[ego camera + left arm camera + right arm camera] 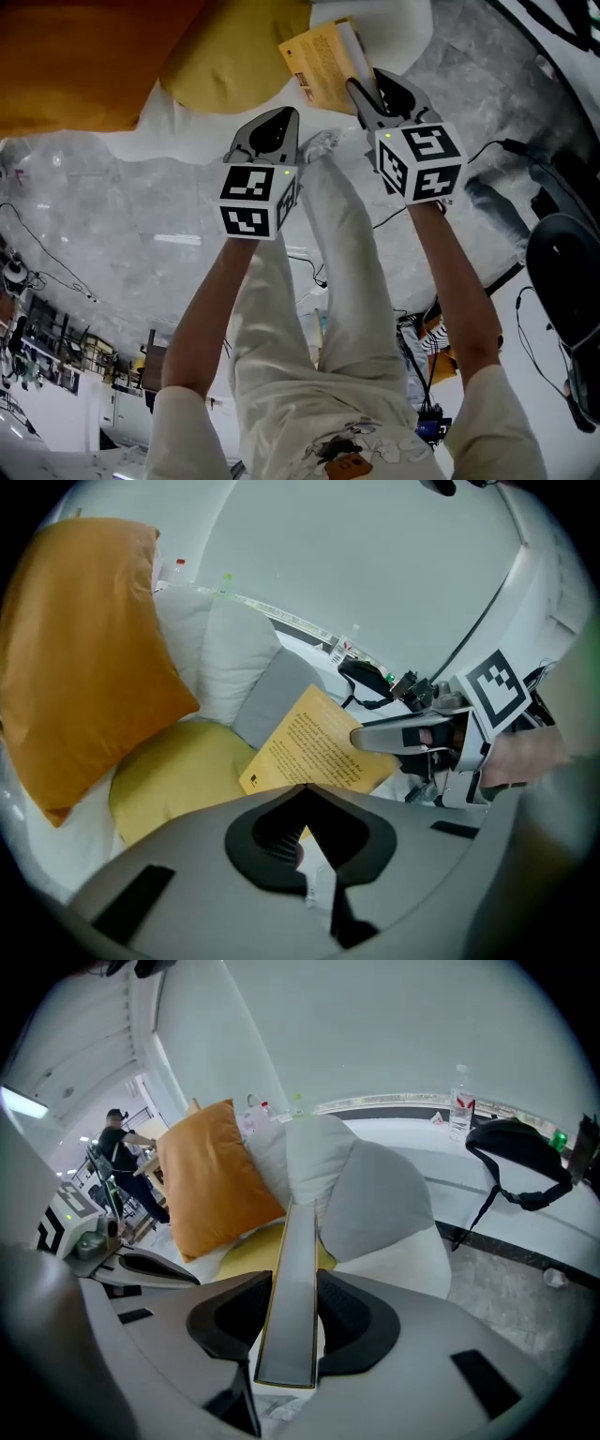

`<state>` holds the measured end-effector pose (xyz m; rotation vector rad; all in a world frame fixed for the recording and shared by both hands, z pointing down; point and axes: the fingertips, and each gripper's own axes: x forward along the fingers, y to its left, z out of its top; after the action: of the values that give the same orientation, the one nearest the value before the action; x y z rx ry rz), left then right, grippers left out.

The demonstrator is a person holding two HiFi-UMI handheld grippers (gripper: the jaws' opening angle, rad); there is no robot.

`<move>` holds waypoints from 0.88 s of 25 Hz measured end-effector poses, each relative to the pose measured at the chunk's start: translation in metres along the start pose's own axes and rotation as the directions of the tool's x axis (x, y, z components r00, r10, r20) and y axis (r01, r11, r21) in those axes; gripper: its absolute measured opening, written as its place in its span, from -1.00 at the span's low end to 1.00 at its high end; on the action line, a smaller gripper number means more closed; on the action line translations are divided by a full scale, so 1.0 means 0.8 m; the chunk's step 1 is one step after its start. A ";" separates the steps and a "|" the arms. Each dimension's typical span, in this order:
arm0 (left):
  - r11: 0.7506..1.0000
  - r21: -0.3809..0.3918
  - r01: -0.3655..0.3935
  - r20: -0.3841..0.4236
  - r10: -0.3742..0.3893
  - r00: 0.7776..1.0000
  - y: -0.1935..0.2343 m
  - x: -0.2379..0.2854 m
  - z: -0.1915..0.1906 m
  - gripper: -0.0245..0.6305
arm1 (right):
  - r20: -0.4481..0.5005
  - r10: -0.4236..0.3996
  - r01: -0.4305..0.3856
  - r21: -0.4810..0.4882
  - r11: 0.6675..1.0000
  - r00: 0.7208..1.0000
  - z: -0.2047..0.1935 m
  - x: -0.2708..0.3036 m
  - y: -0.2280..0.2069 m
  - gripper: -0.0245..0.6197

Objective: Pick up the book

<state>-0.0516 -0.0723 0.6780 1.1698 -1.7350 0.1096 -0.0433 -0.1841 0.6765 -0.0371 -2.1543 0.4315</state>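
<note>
- Book point(323, 61), yellow-covered, at 12 o'clock in head view, clamped by one edge, above yellow cushion point(225, 66) lying at its 9 o'clock.
- Right gripper point(367, 94): jaws part-way apart, pads pressing both covers, page edge facing its own camera.
- Left gripper point(272, 131), at 8 o'clock of book: jaws closed together, holding nothing, apart from book.
- Step, by judgement: lift under way, book seemingly clear of cushions.
- Next: calls for steady squeeze and smooth raise, lest one-sided hold let book sag or slip.
</note>
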 end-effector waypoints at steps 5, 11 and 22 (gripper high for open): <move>1.000 0.029 0.007 0.005 -0.007 1.000 -0.016 -0.029 0.016 -0.91 | 0.033 0.016 -0.017 0.023 1.000 0.999 0.017 -0.031 0.021 -0.41; 1.000 0.025 -0.005 0.007 0.004 1.000 -0.024 -0.068 0.012 -0.91 | 0.072 0.013 -0.016 0.045 0.999 0.997 0.026 -0.066 0.049 -0.41; 0.998 0.056 0.003 0.039 -0.005 0.999 -0.071 -0.160 0.064 -0.91 | 0.124 0.006 -0.013 0.054 0.998 0.992 0.076 -0.169 0.090 -0.41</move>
<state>-0.0400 -0.0474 0.5313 1.2232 -1.7732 0.1341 -0.0220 -0.1594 0.5148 0.0108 -2.2633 0.5099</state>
